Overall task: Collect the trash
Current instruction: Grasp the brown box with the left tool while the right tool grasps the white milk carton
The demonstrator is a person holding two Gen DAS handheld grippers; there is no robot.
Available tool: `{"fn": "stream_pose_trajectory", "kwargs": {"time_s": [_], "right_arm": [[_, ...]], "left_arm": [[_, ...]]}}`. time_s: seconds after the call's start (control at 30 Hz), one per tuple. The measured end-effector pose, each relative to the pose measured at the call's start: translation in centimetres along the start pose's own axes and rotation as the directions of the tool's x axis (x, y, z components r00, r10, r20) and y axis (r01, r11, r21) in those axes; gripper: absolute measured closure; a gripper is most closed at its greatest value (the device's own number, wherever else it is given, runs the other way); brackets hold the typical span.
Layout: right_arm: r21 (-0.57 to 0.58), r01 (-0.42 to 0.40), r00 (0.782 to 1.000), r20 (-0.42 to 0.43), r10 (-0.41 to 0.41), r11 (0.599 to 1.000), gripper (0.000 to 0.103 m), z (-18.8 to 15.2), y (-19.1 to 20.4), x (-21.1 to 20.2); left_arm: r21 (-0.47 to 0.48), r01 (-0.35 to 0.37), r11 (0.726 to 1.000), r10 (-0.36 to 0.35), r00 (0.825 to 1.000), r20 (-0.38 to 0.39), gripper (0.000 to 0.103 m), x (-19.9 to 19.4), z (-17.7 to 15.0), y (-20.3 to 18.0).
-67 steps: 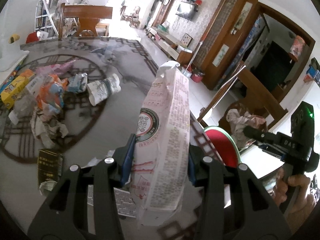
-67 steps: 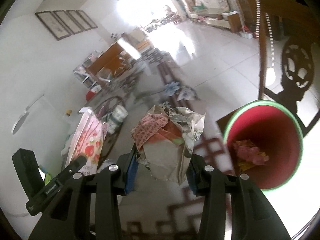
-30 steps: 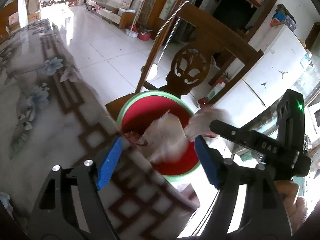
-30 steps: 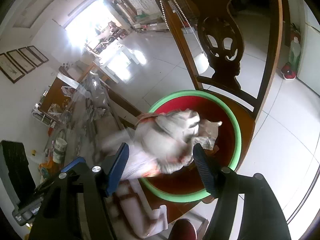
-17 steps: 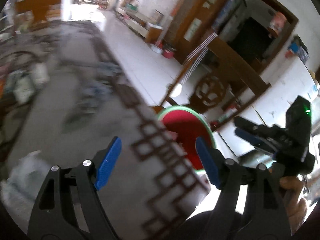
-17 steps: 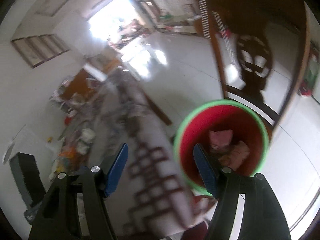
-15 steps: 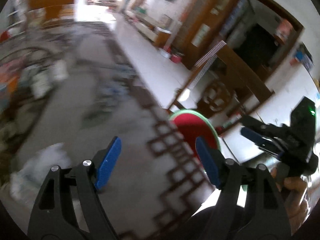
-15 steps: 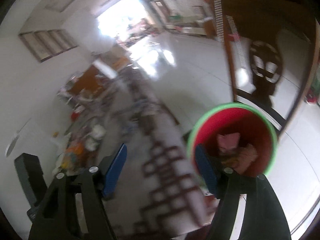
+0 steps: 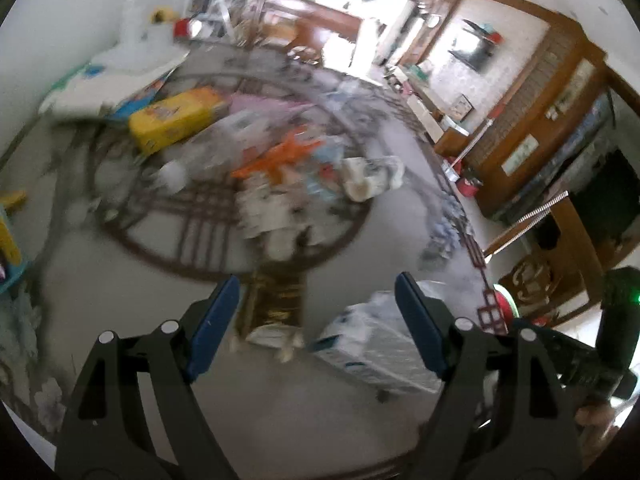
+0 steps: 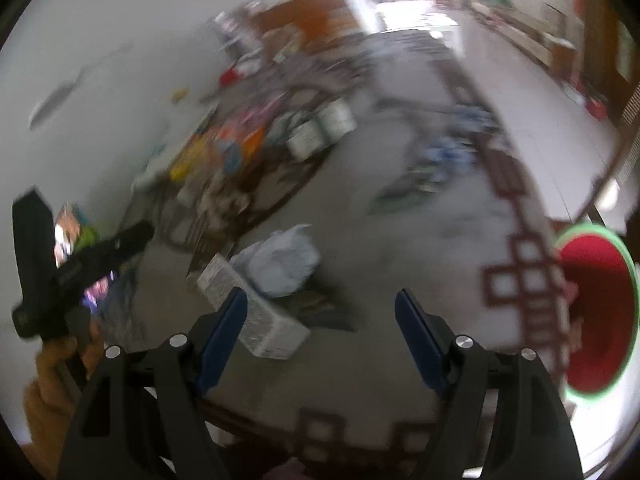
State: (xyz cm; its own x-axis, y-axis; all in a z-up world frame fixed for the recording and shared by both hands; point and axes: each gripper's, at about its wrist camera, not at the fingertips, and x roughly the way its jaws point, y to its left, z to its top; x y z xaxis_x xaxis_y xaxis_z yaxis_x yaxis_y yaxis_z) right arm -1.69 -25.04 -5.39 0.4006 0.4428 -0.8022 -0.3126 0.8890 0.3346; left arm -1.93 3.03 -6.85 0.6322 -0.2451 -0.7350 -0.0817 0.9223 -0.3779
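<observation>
Hovering wide and empty over the desk (image 9: 120, 280): left gripper (image 9: 316, 320), right gripper (image 10: 320, 328); red bin (image 10: 596, 308) sitting at three o'clock.

Left gripper (image 9: 316, 320) is hovering over the grey patterned table (image 9: 120, 280), jaws standing wide apart with nothing between them. Frame is motion-blurred. A dark gold-printed wrapper (image 9: 274, 300) is lying just ahead, between the fingers. A white plastic package (image 9: 376, 344) is sitting beside the right finger. Farther out, a trash pile (image 9: 276, 184) is resting on the table's circular motif, with a yellow box (image 9: 176, 118) and a paper cup (image 9: 370, 178). The red bin (image 9: 505, 304) is showing past the table edge; the right gripper (image 9: 580, 356) is showing at far right.
</observation>
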Motion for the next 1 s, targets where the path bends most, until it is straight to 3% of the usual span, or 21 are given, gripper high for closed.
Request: {"fn": "stream_pose_trajectory", "kwargs": {"time_s": [0.1, 0.23, 0.27, 0.3, 0.4, 0.57, 0.73, 0.87, 1.0], "right_arm": [[-0.111, -0.016, 0.997, -0.081, 0.007, 0.994, 0.029, 0.1, 2.7, 2.9], [-0.175, -0.019, 0.984, -0.175, -0.012, 0.984, 0.029, -0.9, 5.3, 6.5], [-0.192, -0.011, 0.981, -0.193, -0.027, 0.981, 0.037, -1.3, 5.8, 7.0], [-0.206, -0.007, 0.979, -0.202, -0.036, 0.979, 0.053, -1.9, 6.1, 7.2], [-0.218, -0.005, 0.977, -0.211, -0.042, 0.976, 0.056, -3.0, 6.6, 7.0], [-0.147, 0.023, 0.979, -0.198, -0.052, 0.989, 0.056, -3.9, 5.0, 5.2], [-0.099, 0.032, 0.972, -0.230, -0.054, 0.995, 0.054, -4.6, 3.7, 4.5], [-0.116, 0.009, 0.974, -0.225, -0.035, 0.993, 0.046, -4.6, 4.3, 4.0], [-0.135, -0.003, 0.979, -0.202, -0.024, 0.991, 0.044, -4.5, 5.1, 3.5]], "left_arm": [[-0.018, -0.035, 0.999, 0.035, 0.999, -0.015, 0.026, 0.4, -0.3, 1.4], [-0.047, -0.008, 0.999, 0.006, 1.000, -0.024, 0.026, 0.4, -0.4, 2.5], [-0.048, -0.010, 0.999, 0.009, 1.000, -0.026, 0.026, 0.4, -0.4, 2.6], [-0.044, -0.016, 0.999, 0.015, 1.000, -0.028, 0.026, 0.5, -0.5, 2.8], [-0.021, -0.053, 0.998, 0.051, 0.997, -0.059, 0.026, 1.7, -0.7, 2.8], [-0.007, -0.102, 0.995, 0.101, 0.988, -0.114, 0.026, 4.6, -1.4, 3.2], [0.016, -0.104, 0.994, 0.106, 0.983, -0.149, 0.027, 6.6, -2.1, 2.7], [0.046, -0.109, 0.993, 0.115, 0.980, -0.162, 0.047, 7.4, -2.5, 2.2], [0.036, -0.096, 0.995, 0.100, 0.984, -0.148, 0.054, 7.0, -2.5, 2.5]]}}
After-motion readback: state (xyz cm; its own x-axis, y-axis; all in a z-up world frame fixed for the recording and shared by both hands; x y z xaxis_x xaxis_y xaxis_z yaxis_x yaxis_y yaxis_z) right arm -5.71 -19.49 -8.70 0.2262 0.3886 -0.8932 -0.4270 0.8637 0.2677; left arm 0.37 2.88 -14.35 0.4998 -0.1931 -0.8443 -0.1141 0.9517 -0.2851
